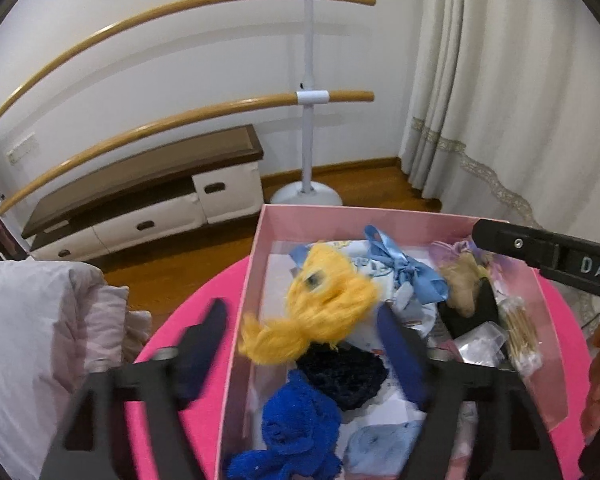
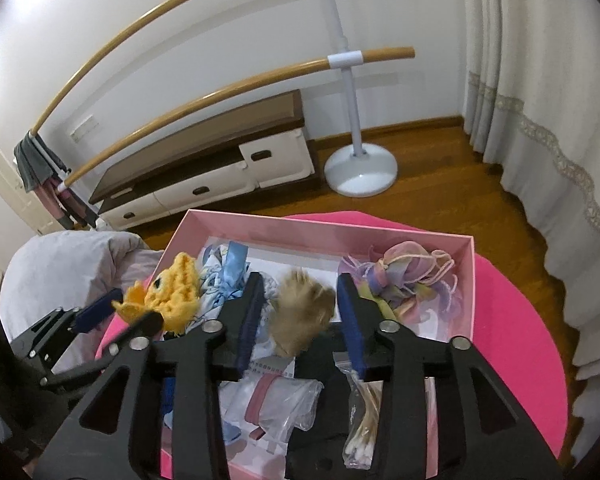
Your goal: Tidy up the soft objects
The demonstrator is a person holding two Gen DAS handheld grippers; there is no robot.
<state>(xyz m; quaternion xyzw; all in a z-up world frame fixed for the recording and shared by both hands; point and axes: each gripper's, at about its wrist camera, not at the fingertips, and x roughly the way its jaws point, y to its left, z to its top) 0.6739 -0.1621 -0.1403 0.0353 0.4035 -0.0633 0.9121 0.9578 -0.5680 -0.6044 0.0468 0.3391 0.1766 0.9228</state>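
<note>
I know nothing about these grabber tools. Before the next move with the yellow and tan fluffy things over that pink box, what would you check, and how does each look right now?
1. Left gripper jaws clear of the yellow knitted toy: ok, they stand wide, pads not pressing.
2. Right gripper jaws clear of the tan furry piece: ok, gaps show on both sides.
3. Both pieces over the pink box, not outside it: ok.
4. Pieces settled at rest: cannot tell, both are blurred.
5. Bag of cotton swabs out of the right fingers' way: not ok, it lies just under them.
6. The two grippers apart from each other: ok.
</note>
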